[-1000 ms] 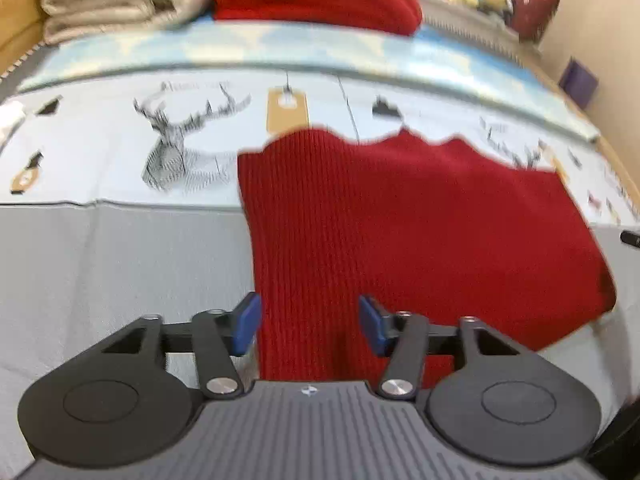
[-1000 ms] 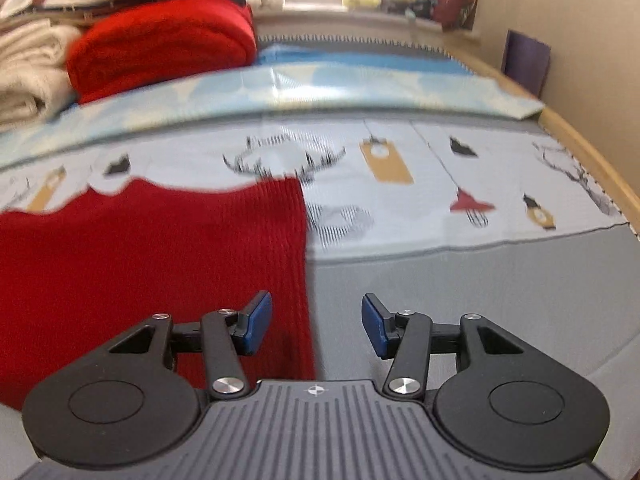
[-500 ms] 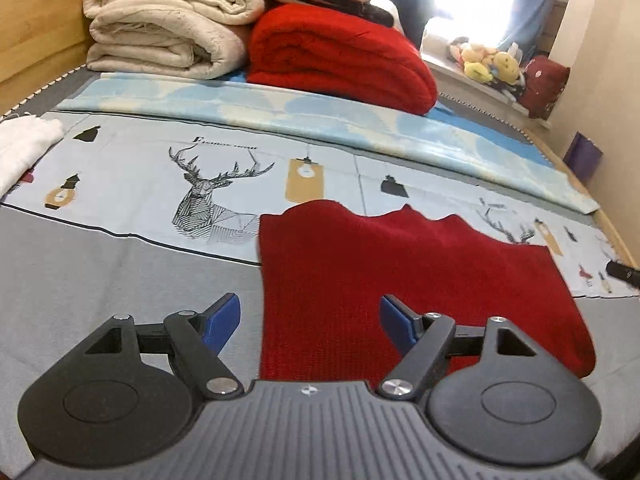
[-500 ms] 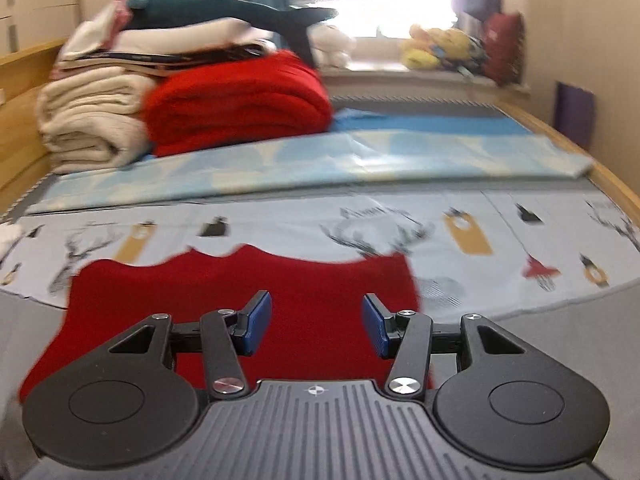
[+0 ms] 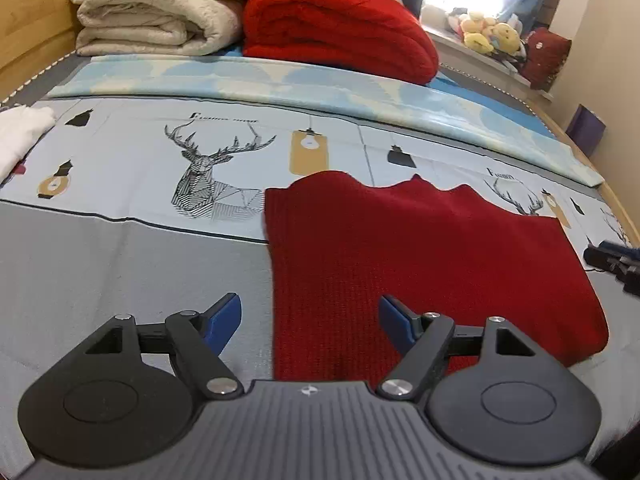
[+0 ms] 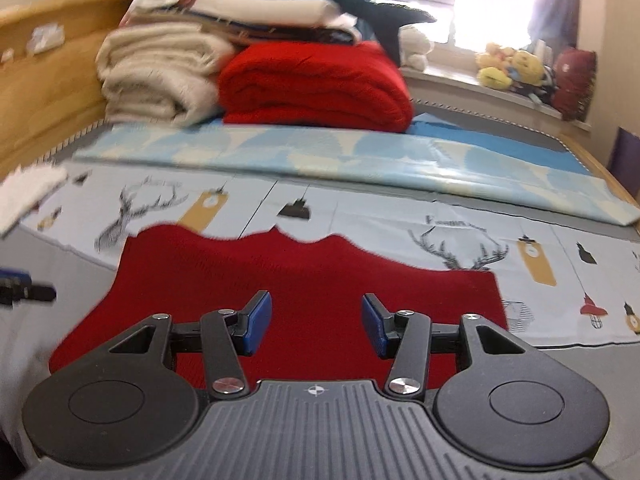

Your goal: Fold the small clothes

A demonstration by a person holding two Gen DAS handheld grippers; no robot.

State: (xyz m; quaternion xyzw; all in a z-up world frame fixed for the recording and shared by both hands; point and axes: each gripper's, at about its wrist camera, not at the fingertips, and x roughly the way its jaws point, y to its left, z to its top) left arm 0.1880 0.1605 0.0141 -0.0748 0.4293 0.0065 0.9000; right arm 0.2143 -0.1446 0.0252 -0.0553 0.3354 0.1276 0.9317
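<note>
A dark red knitted garment [image 5: 420, 248] lies flat on the bed, folded to a rough rectangle; it also shows in the right wrist view [image 6: 304, 284]. My left gripper [image 5: 310, 318] is open and empty, held above the garment's near left edge. My right gripper [image 6: 316, 322] is open and empty, above the garment's near edge toward the middle. The right gripper's tip shows at the far right of the left wrist view [image 5: 612, 258], and the left gripper's tip at the far left of the right wrist view [image 6: 24, 286].
The bed has a grey and deer-print sheet [image 5: 200, 168]. At the head are stacked cream blankets [image 5: 160, 12] and a folded bright red blanket [image 5: 340, 28]. A white cloth [image 5: 20, 132] lies at the left. A wooden headboard [image 6: 44, 92] and a windowsill with plush toys [image 6: 508, 68] are behind.
Both grippers have risen and drawn back from the garment. The left jaws have opened wider. The right gripper has swung left, from the garment's right edge to over its middle.
</note>
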